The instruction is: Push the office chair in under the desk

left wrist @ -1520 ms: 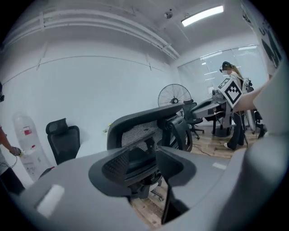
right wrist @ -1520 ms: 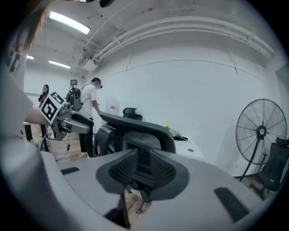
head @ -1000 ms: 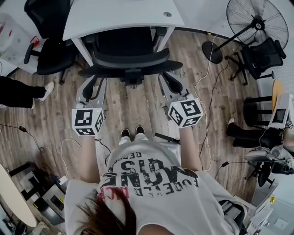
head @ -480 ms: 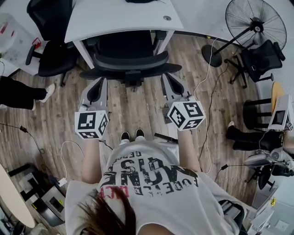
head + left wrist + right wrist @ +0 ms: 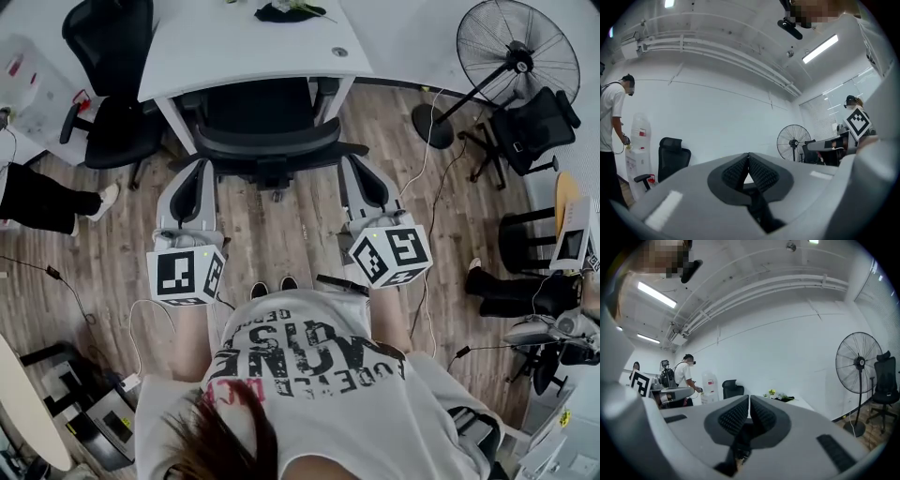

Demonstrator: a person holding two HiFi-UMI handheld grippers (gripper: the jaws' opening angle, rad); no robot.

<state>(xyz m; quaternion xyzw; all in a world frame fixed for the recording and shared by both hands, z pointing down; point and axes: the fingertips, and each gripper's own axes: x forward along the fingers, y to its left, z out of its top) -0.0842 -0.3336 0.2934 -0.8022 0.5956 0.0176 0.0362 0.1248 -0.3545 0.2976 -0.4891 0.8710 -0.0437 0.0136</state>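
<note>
Office chair is partly hidden, seemingly tucked under the desk.

You work under bright, even light from ceiling tube lamps; shadows on the floor are soft. Both gripper views bend at the edges, with black corners.

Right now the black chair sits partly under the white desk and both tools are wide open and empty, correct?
Not wide open: both are shut. The left tool has its pads together in the left gripper view, and the right tool has the same in the right gripper view. The black chair does sit partly under the white desk, and both tools are empty.
</note>
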